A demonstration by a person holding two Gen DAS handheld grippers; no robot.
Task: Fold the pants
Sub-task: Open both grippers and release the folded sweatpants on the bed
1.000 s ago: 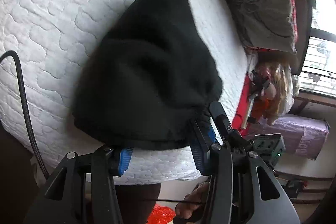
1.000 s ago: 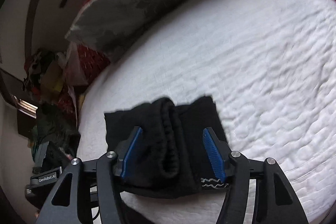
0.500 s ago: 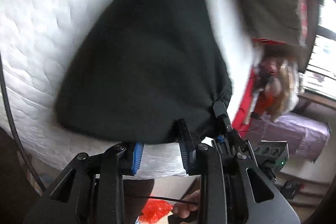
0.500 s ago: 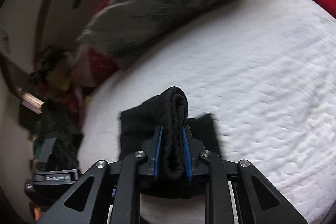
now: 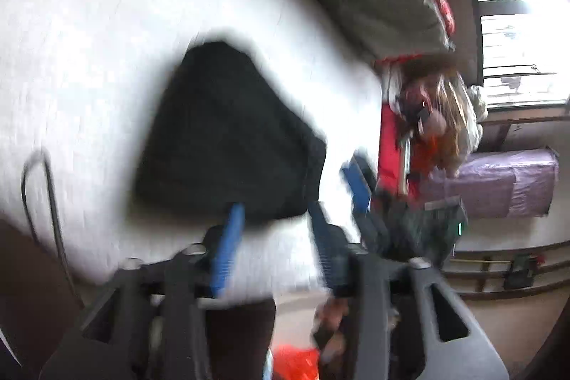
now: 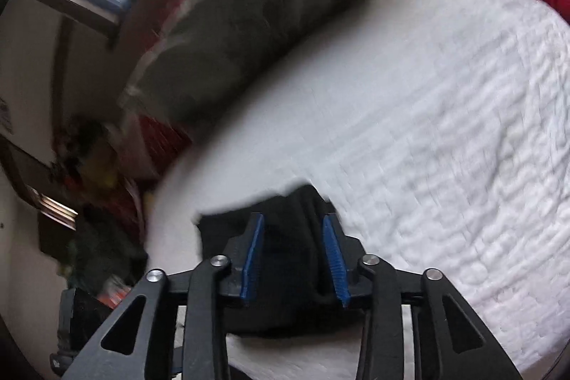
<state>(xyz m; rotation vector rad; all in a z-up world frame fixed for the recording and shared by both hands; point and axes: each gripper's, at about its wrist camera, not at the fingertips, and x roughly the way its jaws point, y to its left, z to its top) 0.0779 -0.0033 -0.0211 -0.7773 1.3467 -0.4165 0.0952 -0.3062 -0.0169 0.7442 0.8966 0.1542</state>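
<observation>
Black pants (image 5: pixel 228 138): folded bundle lying on white quilted bed (image 5: pixel 89 41). Left gripper (image 5: pixel 274 237): jaws just reopened, spread, empty, lifted clear of the near edge. Right gripper (image 6: pixel 294 255): jaws just reopened, slack around the fold it was pinching; fold judged finished.

Mounted on each wrist, angled steeply down along blue-padded jaws, close above the white quilted bed (image 5: pixel 89 59). Shared by both views: the folded black pants (image 6: pixel 295 237), the grey pillow (image 6: pixel 249 24), the window.

Black pants (image 5: pixel 228 134), folded, on white mattress (image 5: pixel 89 41)
</observation>
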